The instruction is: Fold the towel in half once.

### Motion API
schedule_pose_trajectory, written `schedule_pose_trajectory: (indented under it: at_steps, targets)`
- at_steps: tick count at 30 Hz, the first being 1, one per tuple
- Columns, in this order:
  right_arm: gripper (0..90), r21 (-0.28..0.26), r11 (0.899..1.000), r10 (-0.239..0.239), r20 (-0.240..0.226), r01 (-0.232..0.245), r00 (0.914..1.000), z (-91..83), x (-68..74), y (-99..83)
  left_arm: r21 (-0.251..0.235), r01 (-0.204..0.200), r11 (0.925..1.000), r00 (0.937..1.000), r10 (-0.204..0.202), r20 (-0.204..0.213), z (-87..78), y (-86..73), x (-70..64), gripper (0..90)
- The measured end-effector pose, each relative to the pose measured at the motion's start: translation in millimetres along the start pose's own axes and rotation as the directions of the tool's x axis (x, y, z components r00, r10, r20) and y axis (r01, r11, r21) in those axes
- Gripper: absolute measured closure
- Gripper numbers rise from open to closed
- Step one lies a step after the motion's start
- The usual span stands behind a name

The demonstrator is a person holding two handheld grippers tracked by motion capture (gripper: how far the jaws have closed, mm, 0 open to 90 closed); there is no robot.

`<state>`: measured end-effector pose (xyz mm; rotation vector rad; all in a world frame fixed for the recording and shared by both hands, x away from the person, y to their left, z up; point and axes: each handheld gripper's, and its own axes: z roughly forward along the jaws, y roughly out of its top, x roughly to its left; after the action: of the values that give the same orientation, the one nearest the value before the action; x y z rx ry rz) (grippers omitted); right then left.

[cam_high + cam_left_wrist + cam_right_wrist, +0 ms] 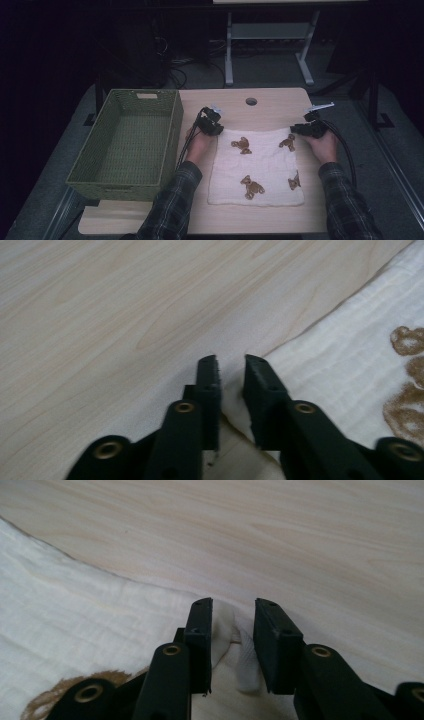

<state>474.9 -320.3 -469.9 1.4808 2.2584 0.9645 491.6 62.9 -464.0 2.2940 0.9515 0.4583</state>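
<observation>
Black left gripper (231, 362) and right gripper (232, 605) each pinch 1 far corner of our cream bear-print cloth (260, 167), flat on the table (270, 102). Soft, light, limp; we judge corners the best hold.

Room dim, lit mostly over the light wood table (270, 102), w/ a round cable hole (251, 101) near its far edge. Grey carpet floor (280, 70) beyond the table, dark at both sides. Behind the table, a 2nd desk w/ a grey metal frame (267, 35), legs ending in flat feet. Left of that frame: black cables (177, 70) tangled on the floor below dark equipment. Right of the table, dark stand legs (372, 102). Walls not discernible.
</observation>
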Motion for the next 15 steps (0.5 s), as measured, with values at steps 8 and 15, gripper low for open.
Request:
schedule_pose_trajectory:
  at_steps: [8, 15]
  targets:
    - [85.8, -0.008, 1.0, -0.008, -0.02, 0.008, 0.9998, 2.9, 5.0, 0.2, 0.005, 0.011, 0.9999, 0.9998, -0.011, -0.018, 2.0, 2.6, 0.6, 88.2]
    - [87.1, -0.054, 0.999, 0.0, -0.024, -0.002, 0.9997, -5.1, 4.5, 5.4, -0.04, 0.016, 0.9991, 0.9978, -0.018, -0.064, -10.1, 9.8, 3.7, 88.6]
